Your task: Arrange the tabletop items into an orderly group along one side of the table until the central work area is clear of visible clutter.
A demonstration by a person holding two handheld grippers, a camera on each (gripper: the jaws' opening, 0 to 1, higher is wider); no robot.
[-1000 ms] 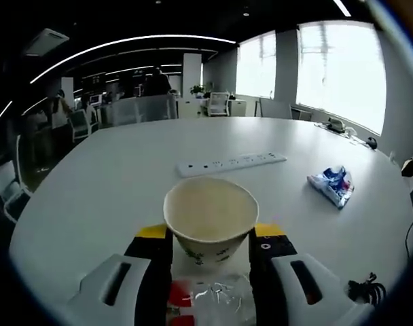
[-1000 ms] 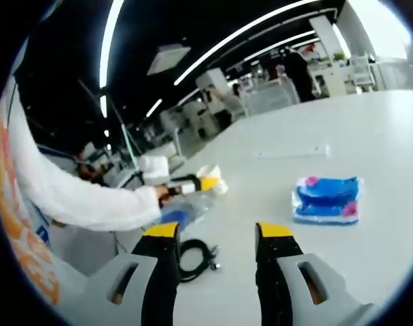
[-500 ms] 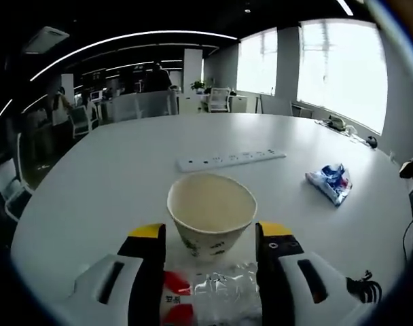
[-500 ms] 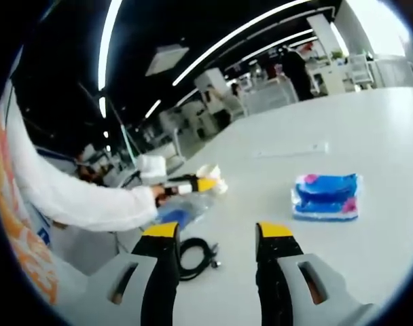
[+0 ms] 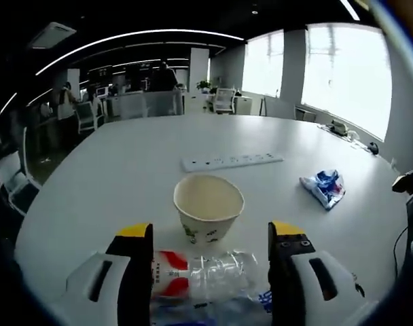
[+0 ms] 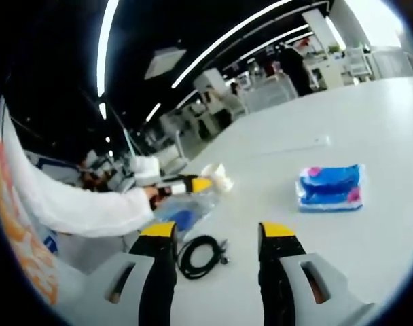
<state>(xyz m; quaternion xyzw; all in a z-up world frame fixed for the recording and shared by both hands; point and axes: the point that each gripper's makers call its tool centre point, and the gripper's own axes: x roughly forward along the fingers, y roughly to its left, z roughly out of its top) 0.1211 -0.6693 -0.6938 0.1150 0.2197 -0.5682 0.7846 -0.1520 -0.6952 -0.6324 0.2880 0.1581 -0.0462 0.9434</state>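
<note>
Left gripper [image 5: 210,234] gapes open, gripping nothing; paper cup [image 5: 208,208] stands at 12 o'clock, plastic bottle [image 5: 206,278] between its jaws. Right gripper [image 6: 217,234] open above the tabletop [image 6: 369,122], blue packet [image 6: 329,188] at 1 o'clock.

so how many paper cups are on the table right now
1. The paper cup stands upright just ahead of the open left gripper, beyond a plastic bottle lying between its jaws. The right gripper view shows that cup too. Others may be out of view.
</note>
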